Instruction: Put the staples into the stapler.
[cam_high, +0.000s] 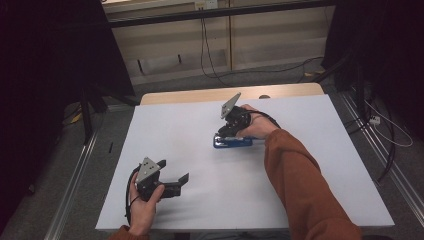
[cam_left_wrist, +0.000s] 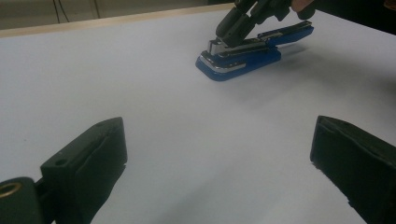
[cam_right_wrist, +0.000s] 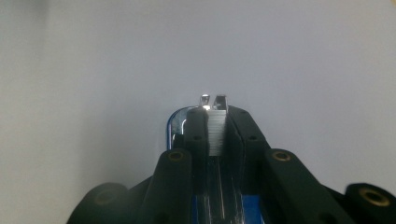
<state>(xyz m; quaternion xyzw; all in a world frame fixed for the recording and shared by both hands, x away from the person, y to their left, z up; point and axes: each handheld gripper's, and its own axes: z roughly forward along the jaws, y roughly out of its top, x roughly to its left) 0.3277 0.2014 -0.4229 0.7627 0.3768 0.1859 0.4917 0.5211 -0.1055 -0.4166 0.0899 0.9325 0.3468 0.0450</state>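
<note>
Blue metal-topped stapler (cam_high: 232, 141) is lying mid-table, long axis running left-right. Right gripper (cam_high: 227, 131) is pinching its staple strip (cam_right_wrist: 216, 128) from above, while left gripper (cam_high: 172, 176), jaws spread wide, is waiting well apart.

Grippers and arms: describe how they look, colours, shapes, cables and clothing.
Both are black two-jaw tools. The left gripper has blocky, flat-faced jaws, a grey three-cornered plate on top and a black cable looping by the wrist. The right gripper carries the same grey plate and a black cable; its jaw arms show round brass-coloured screw holes in its own view. The right arm wears a rust-orange sleeve.
</note>
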